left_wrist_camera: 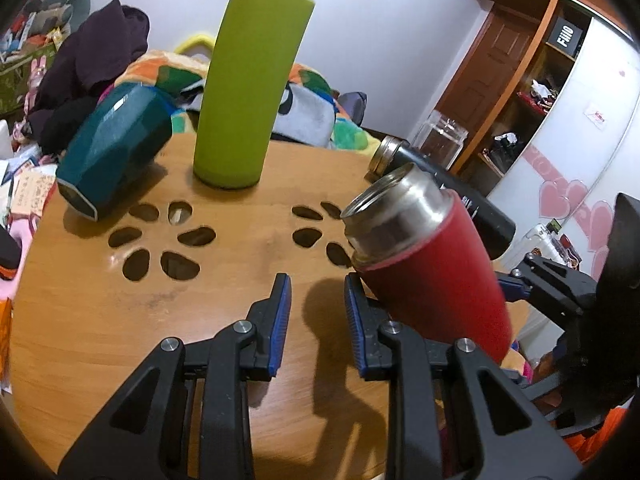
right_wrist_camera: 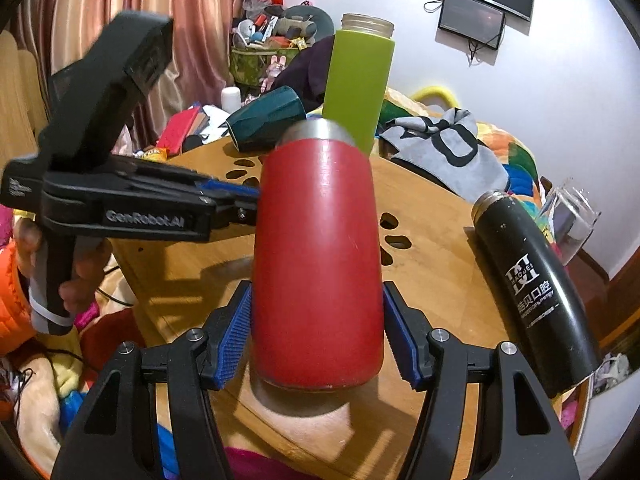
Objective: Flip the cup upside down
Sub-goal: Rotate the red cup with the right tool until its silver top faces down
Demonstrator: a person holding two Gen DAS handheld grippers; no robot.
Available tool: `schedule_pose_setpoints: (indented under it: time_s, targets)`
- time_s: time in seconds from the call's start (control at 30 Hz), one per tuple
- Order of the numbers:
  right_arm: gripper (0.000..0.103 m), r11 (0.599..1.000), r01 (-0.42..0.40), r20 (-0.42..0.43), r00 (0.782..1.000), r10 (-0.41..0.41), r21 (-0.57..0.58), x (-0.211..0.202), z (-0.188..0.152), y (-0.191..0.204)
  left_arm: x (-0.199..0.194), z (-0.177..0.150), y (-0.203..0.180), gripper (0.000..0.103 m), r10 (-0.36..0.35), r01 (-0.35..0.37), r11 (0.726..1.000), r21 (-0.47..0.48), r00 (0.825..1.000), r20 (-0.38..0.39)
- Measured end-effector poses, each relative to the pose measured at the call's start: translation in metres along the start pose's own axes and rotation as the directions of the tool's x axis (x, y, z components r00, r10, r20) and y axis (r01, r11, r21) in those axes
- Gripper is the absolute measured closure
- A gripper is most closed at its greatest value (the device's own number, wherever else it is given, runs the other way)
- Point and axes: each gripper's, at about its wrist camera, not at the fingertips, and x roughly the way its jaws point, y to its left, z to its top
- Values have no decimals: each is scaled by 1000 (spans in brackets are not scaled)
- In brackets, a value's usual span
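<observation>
The round wooden table [left_wrist_camera: 100,320] is carrying everything here, its top pierced by two flower-shaped clusters of cutouts. On it I am counting four drinking vessels: one tall green bottle [left_wrist_camera: 250,80] standing upright, one black flask [right_wrist_camera: 536,292] lying on its side, one teal faceted cup [left_wrist_camera: 112,148] tipped over near the far edge, and one red cup [right_wrist_camera: 316,260] with a bare steel neck.

The red cup is hanging tilted above the near part of the table, its open mouth pointing away and up, its base toward the right gripper [right_wrist_camera: 316,336]. That gripper's blue pads are sitting against the lower body on both sides, clamped on it as far as I can judge.

The left gripper [left_wrist_camera: 316,320] is hovering just beside the cup's upper body, its jaws standing apart with nothing between them; whether its nearer finger is touching the red wall I cannot tell.

The cup is looking like rigid insulated steel, so it should be fairly heavy for its size, stiff and unlikely to break. The red coating appears matte and should be giving the ribbed pads decent purchase, while the polished neck looks slippery. Holding it across the red body near the middle seems the safest place for turning it over.
</observation>
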Motion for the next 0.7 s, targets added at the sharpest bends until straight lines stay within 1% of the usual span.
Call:
schedule_pose_setpoints:
  time_s: [0.13, 0.33, 0.4, 0.53, 0.63, 0.7]
  targets:
    - [44, 1000, 3, 17, 1000, -3, 2, -1, -4, 4, 3, -3, -1, 77, 42, -42, 999, 19, 999, -11]
    - [44, 999, -33, 35, 999, 32, 29, -3, -8, 4, 1, -6, -1, 77, 95, -95, 995, 39, 995, 1]
    - [44, 999, -30, 31, 999, 29, 39, -1, -9, 3, -1, -7, -1, 77, 120, -120, 992, 46, 993, 4]
    - [44, 997, -46, 34, 998, 44, 65, 0, -11, 0, -6, -6, -1, 77, 122, -122, 991, 52, 992, 12]
    - [44, 997, -47, 41, 998, 45, 66, -1, -13, 0, -16, -2, -9, 77, 134, -137, 988, 70, 990, 47]
    - [44, 997, -47, 49, 998, 44, 68, -1, -14, 1, -27, 1, -18, 77, 113, -121, 988, 92, 990, 82]
